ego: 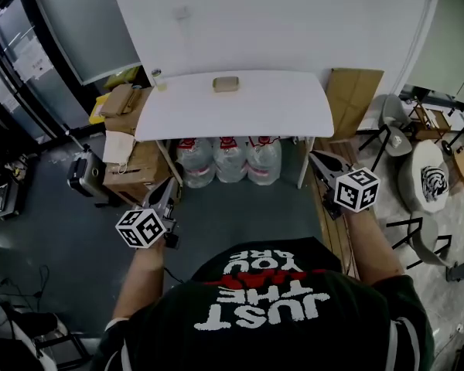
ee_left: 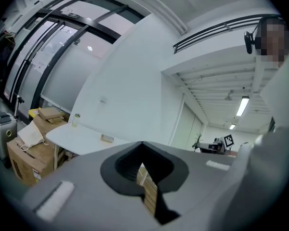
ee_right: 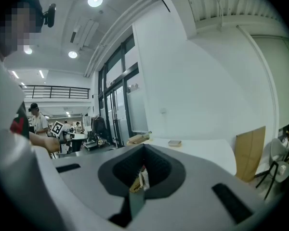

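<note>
— So, what do the two grippers carry?

— Nothing. The left gripper (ego: 171, 184) has its jaws closed on each other with nothing between them, and it is raised in the air at the person's 11 o'clock. The right gripper (ego: 315, 156) has its jaws pressed together too, also empty, at 1 o'clock. The two are well apart, and each shows its marker cube toward the head camera.

— And what stands nearest ahead of them?

— A white table (ego: 178, 114), at the person's 12 o'clock, set against the white wall. Neither gripper touches it; both hang short of its near edge. A small tan block (ego: 226, 83) lies flat on the top, near the far edge and about midway along it. A small bottle (ego: 156, 78) stands upright at the far left corner, at the block's 9 o'clock.

— Below and beside the table?

— Three water jugs (ego: 230, 159) stand side by side under the top. Cardboard boxes (ego: 127, 168) are stacked at 10 o'clock, just beside the table's left end, and a dark case (ego: 85, 176) sits on the floor at their 9 o'clock. A flat cardboard sheet (ego: 352, 99) leans at 2 o'clock, beside the right end.

— What do the gripper views add?

— Each shows the closed jaw tips and, beyond them, the table with the block on it.
</note>
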Demonstrator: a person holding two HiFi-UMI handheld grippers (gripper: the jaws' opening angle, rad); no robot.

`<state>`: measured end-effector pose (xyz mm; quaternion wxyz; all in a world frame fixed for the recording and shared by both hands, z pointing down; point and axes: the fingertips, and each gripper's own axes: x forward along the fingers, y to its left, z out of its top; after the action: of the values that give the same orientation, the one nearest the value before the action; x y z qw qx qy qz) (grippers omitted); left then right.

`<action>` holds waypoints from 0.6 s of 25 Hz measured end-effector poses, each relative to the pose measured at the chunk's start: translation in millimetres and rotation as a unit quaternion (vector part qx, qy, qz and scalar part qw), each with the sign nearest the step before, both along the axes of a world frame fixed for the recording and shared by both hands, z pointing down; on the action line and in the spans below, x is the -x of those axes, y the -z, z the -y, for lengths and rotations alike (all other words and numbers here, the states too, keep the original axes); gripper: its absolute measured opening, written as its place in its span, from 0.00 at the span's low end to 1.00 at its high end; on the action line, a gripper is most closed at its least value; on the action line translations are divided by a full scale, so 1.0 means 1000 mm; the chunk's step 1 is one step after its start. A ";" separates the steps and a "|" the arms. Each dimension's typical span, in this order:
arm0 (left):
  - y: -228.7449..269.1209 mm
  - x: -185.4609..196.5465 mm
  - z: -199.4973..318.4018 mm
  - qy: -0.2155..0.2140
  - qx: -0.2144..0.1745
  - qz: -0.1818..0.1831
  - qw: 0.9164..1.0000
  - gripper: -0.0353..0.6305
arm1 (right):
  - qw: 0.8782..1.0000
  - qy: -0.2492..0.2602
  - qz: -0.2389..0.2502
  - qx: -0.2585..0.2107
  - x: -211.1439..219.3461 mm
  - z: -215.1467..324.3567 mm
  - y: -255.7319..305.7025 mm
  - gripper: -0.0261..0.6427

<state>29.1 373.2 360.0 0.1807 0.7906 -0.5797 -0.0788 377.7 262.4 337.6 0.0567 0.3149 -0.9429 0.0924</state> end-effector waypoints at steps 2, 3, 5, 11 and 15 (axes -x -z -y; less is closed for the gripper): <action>-0.003 -0.013 0.007 -0.003 0.004 0.007 1.000 0.05 | 1.000 0.005 0.000 -0.001 -0.007 0.009 -0.001 0.04; -0.004 -0.015 0.011 -0.004 0.005 0.010 1.000 0.05 | 1.000 0.006 -0.001 -0.001 -0.009 0.015 -0.003 0.04; -0.005 -0.013 0.020 -0.005 0.006 0.012 1.000 0.05 | 1.000 0.007 -0.002 0.002 -0.006 0.027 -0.008 0.04; -0.022 0.032 0.070 -0.008 0.007 0.002 1.000 0.05 | 1.000 0.006 -0.016 0.011 0.041 0.078 -0.028 0.04; -0.042 0.084 0.136 -0.029 0.002 0.011 1.000 0.05 | 1.000 -0.002 -0.022 0.003 0.092 0.135 -0.038 0.04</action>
<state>-55.0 236.8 402.0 0.1782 0.8073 -0.5590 -0.0633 285.8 127.4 375.7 0.0785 0.3190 -0.9404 0.0883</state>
